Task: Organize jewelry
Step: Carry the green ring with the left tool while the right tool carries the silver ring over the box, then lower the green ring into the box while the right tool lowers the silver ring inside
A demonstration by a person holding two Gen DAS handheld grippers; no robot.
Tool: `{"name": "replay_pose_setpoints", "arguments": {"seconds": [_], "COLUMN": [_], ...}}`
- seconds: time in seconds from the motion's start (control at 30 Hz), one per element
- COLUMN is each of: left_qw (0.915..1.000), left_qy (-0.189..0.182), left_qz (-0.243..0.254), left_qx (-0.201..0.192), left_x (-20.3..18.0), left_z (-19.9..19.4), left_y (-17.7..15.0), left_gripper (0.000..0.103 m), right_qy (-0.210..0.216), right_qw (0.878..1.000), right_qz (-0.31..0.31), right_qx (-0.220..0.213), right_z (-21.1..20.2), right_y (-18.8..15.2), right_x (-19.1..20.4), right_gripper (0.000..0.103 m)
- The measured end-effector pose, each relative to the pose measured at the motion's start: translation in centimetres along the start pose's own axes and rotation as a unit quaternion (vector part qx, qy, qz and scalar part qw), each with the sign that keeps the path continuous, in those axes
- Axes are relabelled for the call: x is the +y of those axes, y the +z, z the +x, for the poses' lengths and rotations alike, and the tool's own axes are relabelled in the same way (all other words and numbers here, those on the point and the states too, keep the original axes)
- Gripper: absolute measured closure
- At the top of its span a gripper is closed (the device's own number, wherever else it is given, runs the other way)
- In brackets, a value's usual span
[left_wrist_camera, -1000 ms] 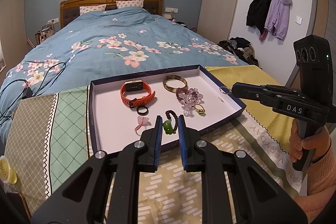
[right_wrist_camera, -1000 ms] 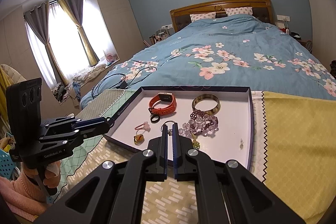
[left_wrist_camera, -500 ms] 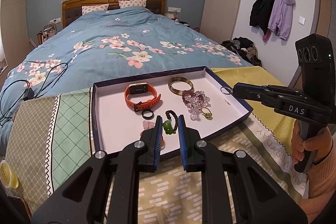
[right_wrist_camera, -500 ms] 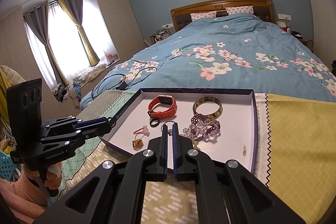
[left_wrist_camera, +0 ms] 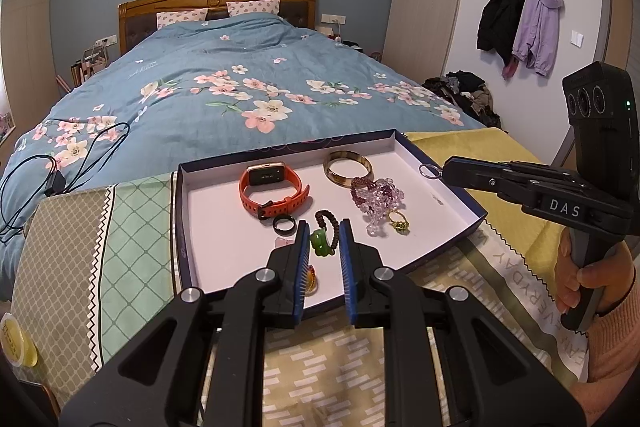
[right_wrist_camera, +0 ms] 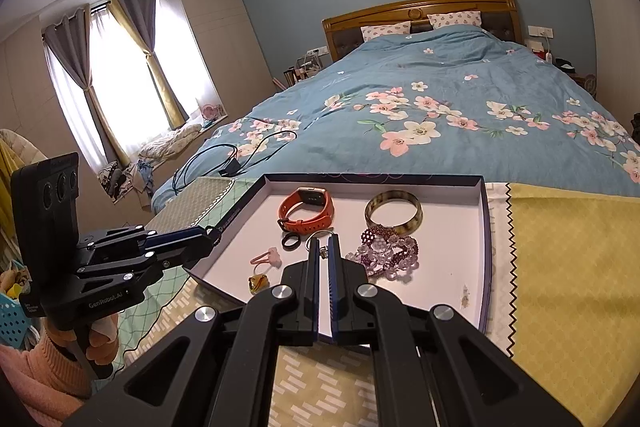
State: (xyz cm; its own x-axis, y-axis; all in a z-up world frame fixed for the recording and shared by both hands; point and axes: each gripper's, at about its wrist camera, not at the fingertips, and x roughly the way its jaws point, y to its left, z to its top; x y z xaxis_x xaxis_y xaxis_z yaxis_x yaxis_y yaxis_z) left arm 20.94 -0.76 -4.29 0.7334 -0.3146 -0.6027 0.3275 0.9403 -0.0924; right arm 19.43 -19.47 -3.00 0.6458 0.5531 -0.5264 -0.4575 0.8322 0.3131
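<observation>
One shallow tray (left_wrist_camera: 456,203), white inside with a dark rim, lies on the patterned cloth (left_wrist_camera: 132,211) at the foot of the bed (left_wrist_camera: 240,83). It holds one orange smartwatch (left_wrist_camera: 272,189), one amber bangle (left_wrist_camera: 347,167), one black ring (left_wrist_camera: 284,225), a purple bead cluster (left_wrist_camera: 376,193) and one gold ring (left_wrist_camera: 398,221). The left gripper (left_wrist_camera: 323,235), jaws part open, brackets a dark bead bracelet with a green pendant (left_wrist_camera: 322,243); whether they touch it I cannot tell. The right gripper (right_wrist_camera: 324,247) pinches a thin silver ring (left_wrist_camera: 427,171) at the tray's right rim.

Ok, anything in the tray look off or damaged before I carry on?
One thing: a small brownish smudge marks the tray floor near its right wall. Also the purple and clear bead bracelets lie piled in a heap, not laid apart. Nothing looks broken.
</observation>
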Motion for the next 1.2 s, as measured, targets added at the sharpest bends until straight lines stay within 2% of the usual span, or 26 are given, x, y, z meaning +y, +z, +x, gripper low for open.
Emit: {"name": "replay_pose_setpoints", "arguments": {"seconds": [1.2], "left_qw": [0.9999], "left_qy": [0.010], "left_qz": [0.000], "left_qx": [0.013], "left_x": [1.0], "left_z": [1.9], "left_y": [0.1], "left_gripper": [0.088], "right_qy": [-0.007], "right_qw": [1.000], "right_qz": [0.023], "right_qx": [0.014], "right_z": [2.5], "right_y": [0.2], "right_x": [-1.6], "right_gripper": [0.100]}}
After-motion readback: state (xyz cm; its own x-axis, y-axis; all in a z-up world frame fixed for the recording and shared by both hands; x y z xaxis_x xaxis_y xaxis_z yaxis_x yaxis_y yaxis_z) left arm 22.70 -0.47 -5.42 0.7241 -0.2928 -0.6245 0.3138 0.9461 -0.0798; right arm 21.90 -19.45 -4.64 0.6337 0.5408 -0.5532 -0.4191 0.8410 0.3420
